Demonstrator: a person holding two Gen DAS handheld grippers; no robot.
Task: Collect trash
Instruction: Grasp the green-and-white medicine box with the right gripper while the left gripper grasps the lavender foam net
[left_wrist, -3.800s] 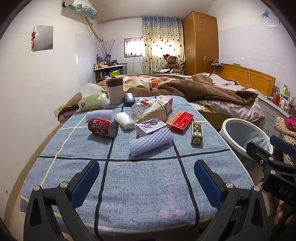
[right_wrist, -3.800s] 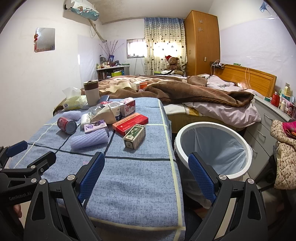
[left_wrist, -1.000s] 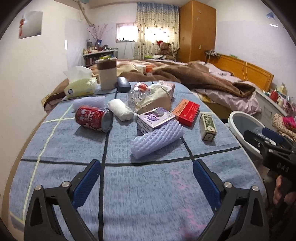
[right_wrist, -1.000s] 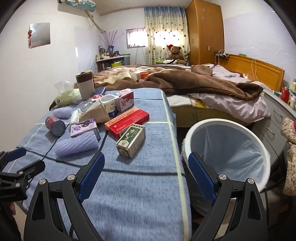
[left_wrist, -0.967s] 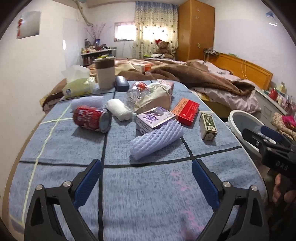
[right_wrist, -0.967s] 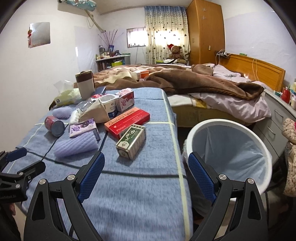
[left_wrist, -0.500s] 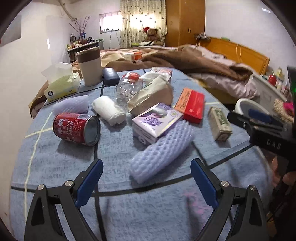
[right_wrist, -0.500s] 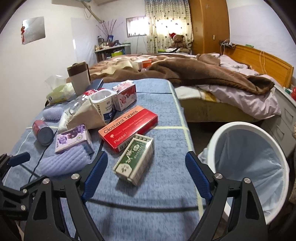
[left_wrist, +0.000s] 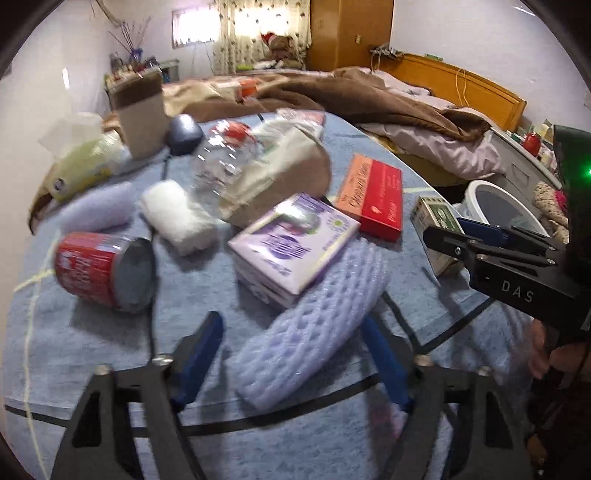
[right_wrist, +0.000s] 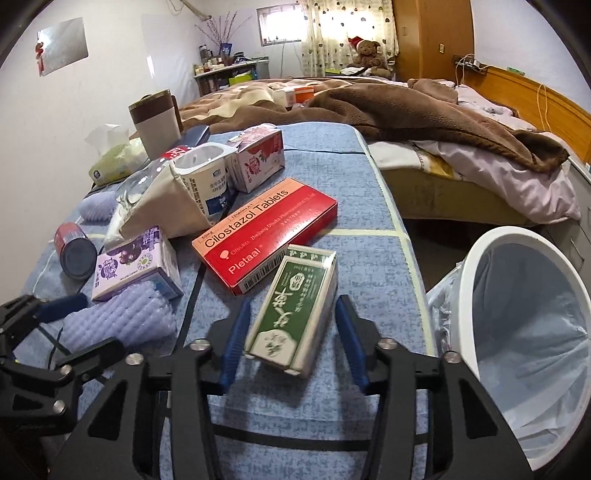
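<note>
Trash lies on a blue-clothed table (left_wrist: 110, 347). My left gripper (left_wrist: 291, 354) is open, its fingers on either side of the near end of a lilac foam net sleeve (left_wrist: 314, 325). My right gripper (right_wrist: 291, 336) is open, its fingers astride the near end of a green-and-white carton (right_wrist: 295, 310), with small gaps on both sides. Beyond lie a purple carton (left_wrist: 291, 240), a red tablet box (right_wrist: 266, 232), a red can (left_wrist: 99, 269), a clear bottle (left_wrist: 221, 162) and a brown paper bag (left_wrist: 280, 173). A white lined bin (right_wrist: 528, 332) stands at the right of the table.
At the table's far end stand a brown-and-beige canister (right_wrist: 155, 122), a tissue pack (right_wrist: 114, 158), a yoghurt cup (right_wrist: 203, 181) and a pink milk carton (right_wrist: 258, 158). A bed with a brown blanket (right_wrist: 406, 107) lies behind. The right gripper shows in the left wrist view (left_wrist: 517, 266).
Both grippers have moved forward and down over the table and narrowed. The left now straddles the foam sleeve, the right straddles the green carton.
</note>
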